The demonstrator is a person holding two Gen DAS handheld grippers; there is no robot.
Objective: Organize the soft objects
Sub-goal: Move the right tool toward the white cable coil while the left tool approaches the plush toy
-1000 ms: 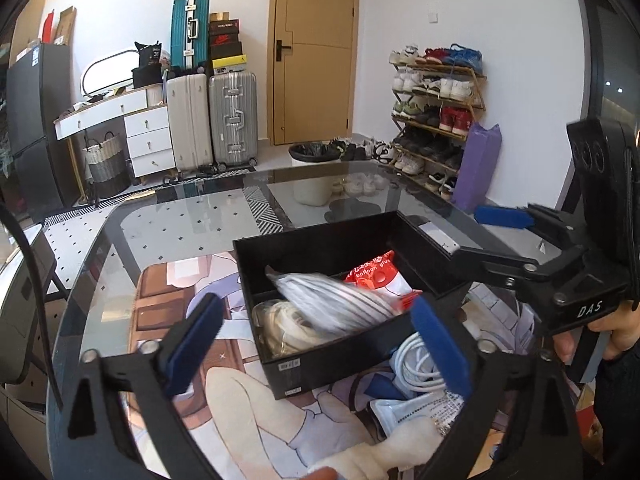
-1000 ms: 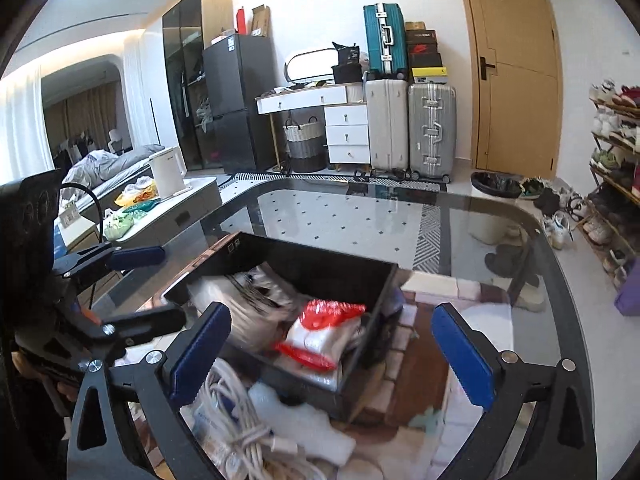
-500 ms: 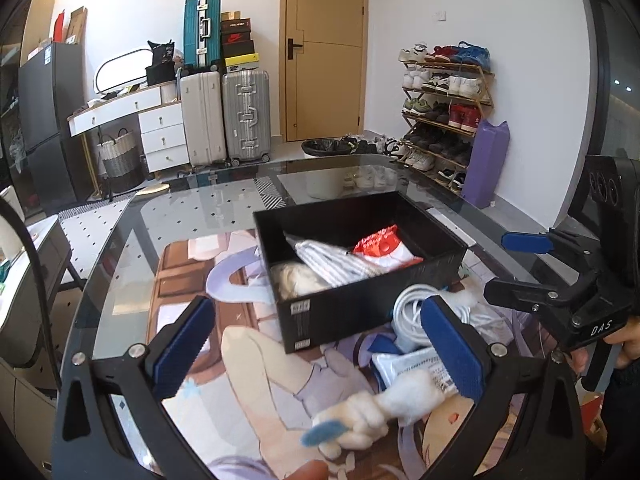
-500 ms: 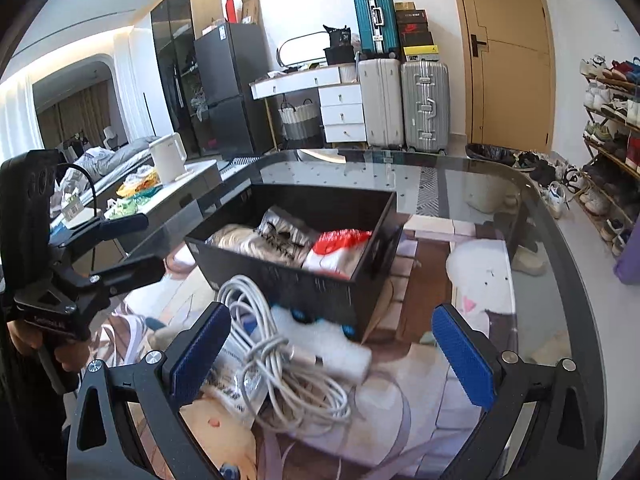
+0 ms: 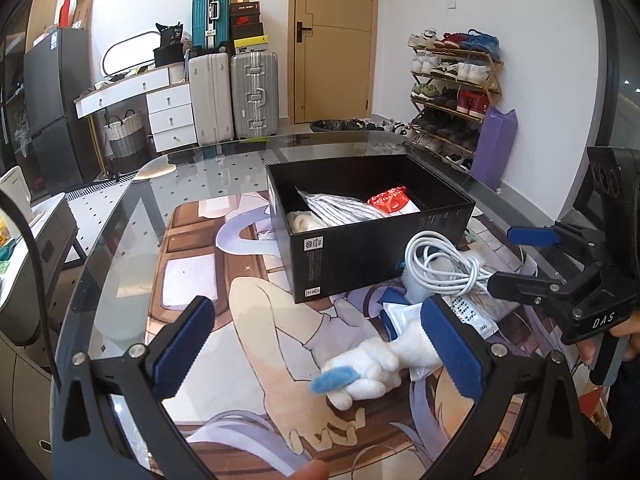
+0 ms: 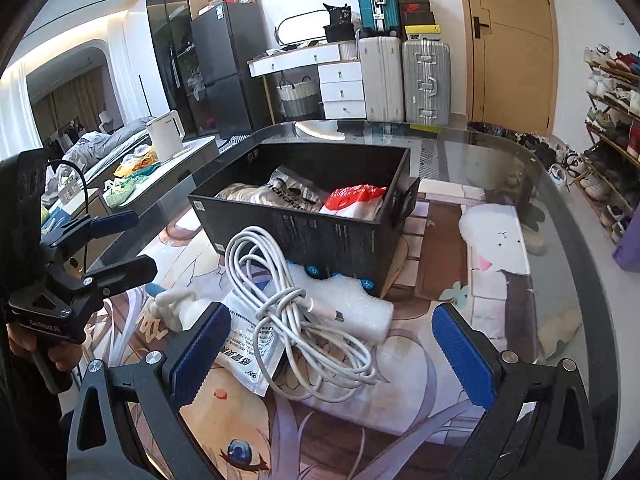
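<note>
Cable (image 6: 288, 312) lies coiled just in front of the black box (image 6: 320, 236), on a white foam piece (image 6: 360, 312). It looks light and floppy; better to pinch the knotted middle. Both tongs, left (image 5: 316, 348) and right (image 6: 332, 350), are wide open and empty.

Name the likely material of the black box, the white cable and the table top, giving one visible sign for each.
Black box: probably matte cardboard; thin flat walls, printed labels.
White cable: likely smooth plastic or rubber sheathing; it bends in loose glossy coils.
Table top: glass over a printed mat; it reflects the room and the floor shows through it.
</note>
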